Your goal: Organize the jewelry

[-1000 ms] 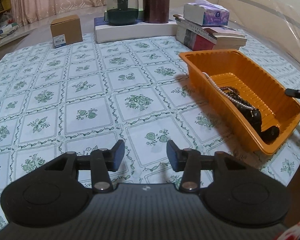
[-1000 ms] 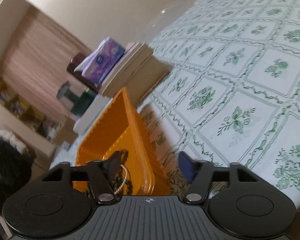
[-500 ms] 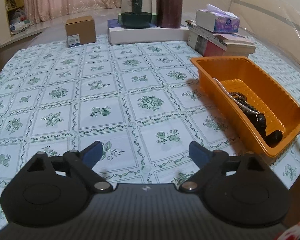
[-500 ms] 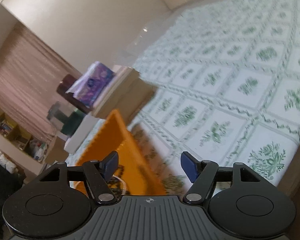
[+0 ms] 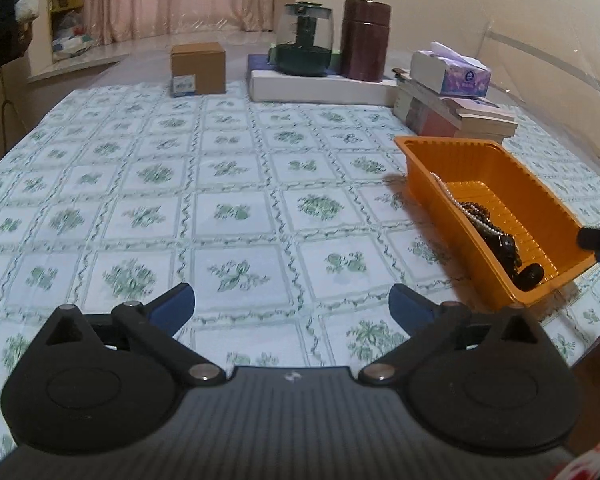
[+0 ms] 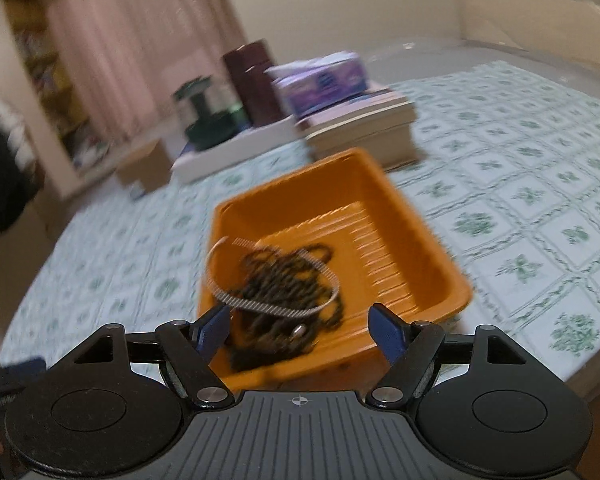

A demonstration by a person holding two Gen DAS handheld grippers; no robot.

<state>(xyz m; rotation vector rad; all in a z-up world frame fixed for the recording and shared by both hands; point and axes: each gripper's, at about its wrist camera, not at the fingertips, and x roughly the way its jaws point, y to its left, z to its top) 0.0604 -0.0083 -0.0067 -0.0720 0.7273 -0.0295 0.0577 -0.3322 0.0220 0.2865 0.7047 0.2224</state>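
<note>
Left claw (image 5: 292, 306): gaping wide, holding nothing, hovering over the worktop (image 5: 228, 184).
Right claw (image 6: 300, 326): spread wide, empty, facing the orange tray (image 6: 428, 240).
Tray: carrying dark beads (image 6: 288, 292) and a pale chain (image 6: 268, 307).

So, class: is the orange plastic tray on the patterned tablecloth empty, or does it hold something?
Not empty. The orange plastic tray holds a tangle of dark bead strands and a pale bead string.

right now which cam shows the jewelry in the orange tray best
The right wrist view, despite motion blur: it looks down into the orange tray, showing the dark bead strands and the silver chain looped over them. The left wrist view sees the tray side-on, its near wall hiding part of the pile.
</note>
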